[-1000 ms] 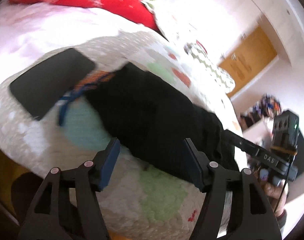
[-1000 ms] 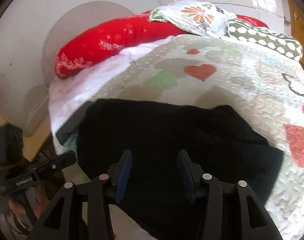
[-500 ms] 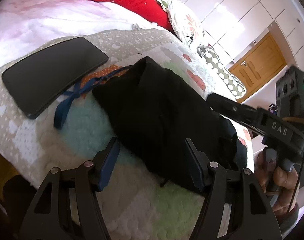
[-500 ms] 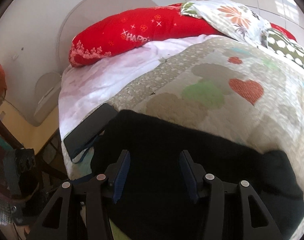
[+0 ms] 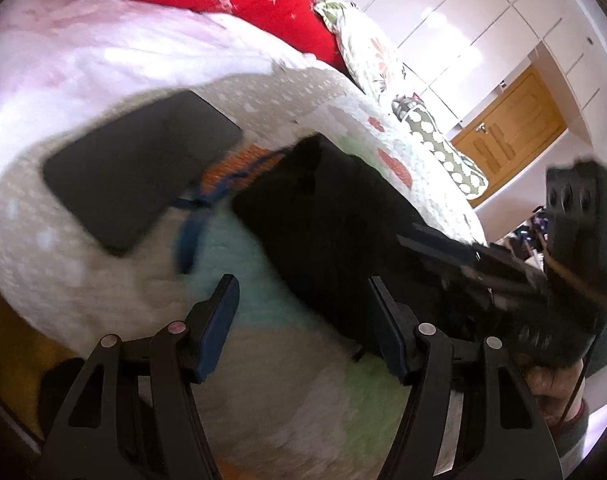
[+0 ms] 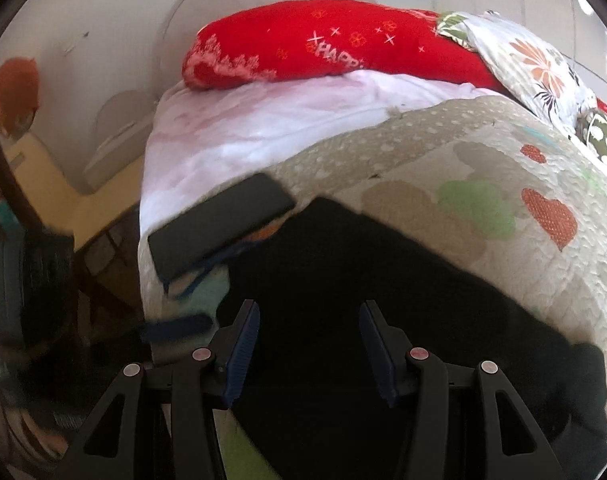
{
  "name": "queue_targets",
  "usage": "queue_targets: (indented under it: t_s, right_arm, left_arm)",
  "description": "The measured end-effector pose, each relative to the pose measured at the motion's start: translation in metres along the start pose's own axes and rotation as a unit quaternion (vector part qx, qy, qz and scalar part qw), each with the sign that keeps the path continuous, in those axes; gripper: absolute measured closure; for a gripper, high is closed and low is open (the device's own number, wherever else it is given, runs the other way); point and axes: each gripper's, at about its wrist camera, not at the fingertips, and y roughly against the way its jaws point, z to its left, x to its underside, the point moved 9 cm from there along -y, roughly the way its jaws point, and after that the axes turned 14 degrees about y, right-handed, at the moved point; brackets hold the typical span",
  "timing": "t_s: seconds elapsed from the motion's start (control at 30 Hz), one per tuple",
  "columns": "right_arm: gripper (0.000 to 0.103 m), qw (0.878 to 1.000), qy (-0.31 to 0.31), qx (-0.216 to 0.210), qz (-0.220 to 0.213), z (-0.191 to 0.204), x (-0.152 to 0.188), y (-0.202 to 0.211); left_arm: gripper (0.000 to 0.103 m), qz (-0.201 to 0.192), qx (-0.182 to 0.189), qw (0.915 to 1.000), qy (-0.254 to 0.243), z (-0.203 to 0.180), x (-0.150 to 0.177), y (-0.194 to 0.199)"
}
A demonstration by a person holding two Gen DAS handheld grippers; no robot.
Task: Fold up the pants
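Two open grippers hover near the black pants [image 6: 383,304], right gripper [image 6: 309,350] directly over them, left gripper [image 5: 303,320] at their near-left edge, long axis running far-left to near-right.

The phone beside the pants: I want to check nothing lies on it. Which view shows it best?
The left wrist view: the black phone shows its whole bare top face, though blurred. The right wrist view shows the phone flatter and foreshortened, beside the black pants.

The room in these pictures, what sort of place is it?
Most likely a home bedroom: black pants lie on a bed with a heart-patterned quilt, a red pillow sits at its head, and a wooden door stands beyond.
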Motion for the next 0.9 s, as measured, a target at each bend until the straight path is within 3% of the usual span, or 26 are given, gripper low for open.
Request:
queue_targets:
  t_s: [0.1, 0.27, 0.33, 0.4, 0.43, 0.57, 0.67, 0.9]
  right_arm:
    - [0.053, 1.000, 0.013, -0.014, -0.003, 0.020, 0.007, 0.002]
    - [0.053, 0.998, 0.059, -0.005, 0.010, 0.053, 0.008, -0.018]
    - [0.053, 0.996, 0.085, 0.024, 0.030, 0.057, 0.011, -0.031]
    - [0.060, 0.991, 0.110, 0.064, 0.030, 0.054, 0.011, -0.037]
    - [0.068, 0.993, 0.093, 0.065, 0.026, 0.047, 0.011, -0.036]
    - [0.082, 1.000, -0.022, -0.016, -0.015, 0.022, 0.005, -0.020]
    - [0.086, 0.997, -0.052, -0.043, -0.034, 0.016, -0.002, -0.012]
    - [0.087, 0.993, -0.077, -0.059, -0.062, 0.019, -0.030, -0.011]
  left_arm:
    - [0.038, -0.034, -0.031, 0.9989, -0.007, 0.014, -0.010, 0.019]
    - [0.038, -0.061, -0.050, 0.9969, 0.004, 0.029, -0.022, 0.032]
    - [0.038, -0.056, -0.050, 0.9971, 0.011, 0.032, -0.022, 0.031]
    - [0.038, -0.053, -0.048, 0.9974, 0.013, 0.034, -0.022, 0.031]
    - [0.038, -0.054, -0.048, 0.9973, 0.013, 0.035, -0.022, 0.032]
    - [0.038, -0.059, -0.042, 0.9973, 0.016, 0.034, -0.025, 0.033]
    - [0.038, -0.063, -0.037, 0.9973, 0.011, 0.029, -0.026, 0.033]
    - [0.038, -0.071, -0.029, 0.9970, 0.003, 0.022, -0.026, 0.036]
